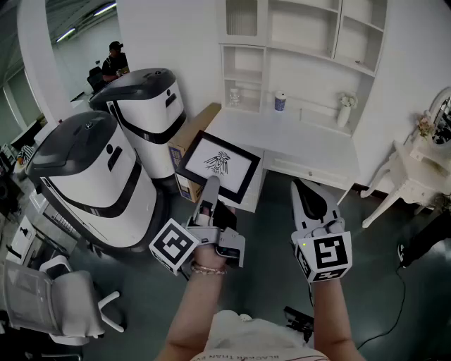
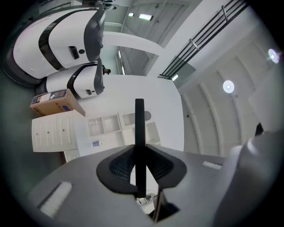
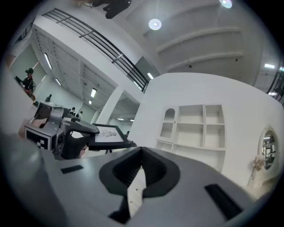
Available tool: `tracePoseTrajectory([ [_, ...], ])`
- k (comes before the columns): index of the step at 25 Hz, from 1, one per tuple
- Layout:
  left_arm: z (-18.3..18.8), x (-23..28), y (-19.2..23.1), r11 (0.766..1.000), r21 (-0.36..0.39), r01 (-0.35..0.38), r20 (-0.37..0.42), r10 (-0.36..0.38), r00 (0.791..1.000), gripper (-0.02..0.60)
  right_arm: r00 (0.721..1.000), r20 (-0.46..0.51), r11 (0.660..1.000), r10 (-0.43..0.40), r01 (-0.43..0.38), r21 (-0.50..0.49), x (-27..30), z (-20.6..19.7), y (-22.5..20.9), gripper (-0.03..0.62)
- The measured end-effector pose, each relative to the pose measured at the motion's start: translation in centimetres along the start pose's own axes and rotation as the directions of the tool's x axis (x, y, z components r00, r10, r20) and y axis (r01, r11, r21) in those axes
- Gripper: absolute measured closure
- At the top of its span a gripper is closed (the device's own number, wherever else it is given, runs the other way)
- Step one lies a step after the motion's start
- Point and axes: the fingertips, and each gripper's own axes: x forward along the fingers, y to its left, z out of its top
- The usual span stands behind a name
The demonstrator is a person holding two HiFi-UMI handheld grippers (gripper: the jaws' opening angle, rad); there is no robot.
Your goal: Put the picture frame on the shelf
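Left gripper (image 1: 210, 187) grasps the picture frame (image 1: 220, 163); right gripper (image 1: 304, 187), at its three o'clock, clenched empty; shelf (image 1: 310, 70) at twelve.

White walls (image 1: 176, 28), dark grey floor (image 1: 380, 296). White shelf unit (image 1: 303, 42) above white surface (image 1: 310, 144). Side table (image 1: 412, 169) right; office chair (image 1: 35, 300) lower left. Ceiling strip lights (image 1: 104, 8) lit.

Free room: bare desktop (image 1: 310, 144) at 12 o'clock below the shelf (image 1: 303, 32), open between cup (image 1: 280, 101) and vase (image 1: 344, 113). Obstacles: white machines (image 1: 91, 176) and cardboard box (image 1: 194, 128) at 10 o'clock; side table (image 1: 412, 166) at 3 o'clock.
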Motion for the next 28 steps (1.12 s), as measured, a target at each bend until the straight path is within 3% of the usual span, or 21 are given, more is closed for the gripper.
tracePoseTrajectory([
  [5,-1.6,0.5,-0.5,1.000,0.021,0.018,-0.007,-0.018,1.000,0.506,1.000,0.005,1.000,-0.015,0.015,0.010,-0.8,-0.7,-1.7,0.588],
  [7,-2.2,0.7,-0.5,0.988,0.155,-0.010,-0.026,0.015,1.000,0.506,1.000,0.003,1.000,-0.016,0.016,0.013,-1.1,-1.1,-2.2,0.588],
  [8,-2.4,0.8,-0.5,0.962,0.272,-0.034,-0.037,0.046,0.998,0.506,1.000,0.002,1.000,-0.017,0.017,0.014,-1.1,-1.3,-2.4,0.588],
  [10,-3.0,1.4,-0.7,0.881,0.471,-0.037,-0.057,0.072,0.996,0.506,1.000,-0.002,1.000,-0.018,0.018,0.017,-1.0,-1.7,-2.9,0.588],
  [11,-3.4,1.7,-0.8,0.855,0.519,-0.028,-0.067,0.074,0.995,0.506,1.000,-0.005,1.000,-0.020,0.020,0.019,-0.9,-1.9,-3.1,0.588],
  [12,-3.8,2.1,-0.8,0.842,0.539,-0.019,-0.077,0.072,0.994,0.506,1.000,-0.008,0.999,-0.024,0.024,0.021,-0.8,-2.1,-3.4,0.588],
  [20,-4.6,5.2,1.3,0.836,0.548,-0.014,-0.106,0.086,0.991,0.506,0.999,-0.012,0.999,-0.036,0.036,0.016,1.7,-3.6,-5.0,0.588],
  [28,-2.9,10.7,4.3,0.840,0.543,-0.012,-0.106,0.083,0.991,0.506,0.999,-0.024,0.999,-0.047,0.047,0.009,7.1,-5.2,-7.1,0.588],
])
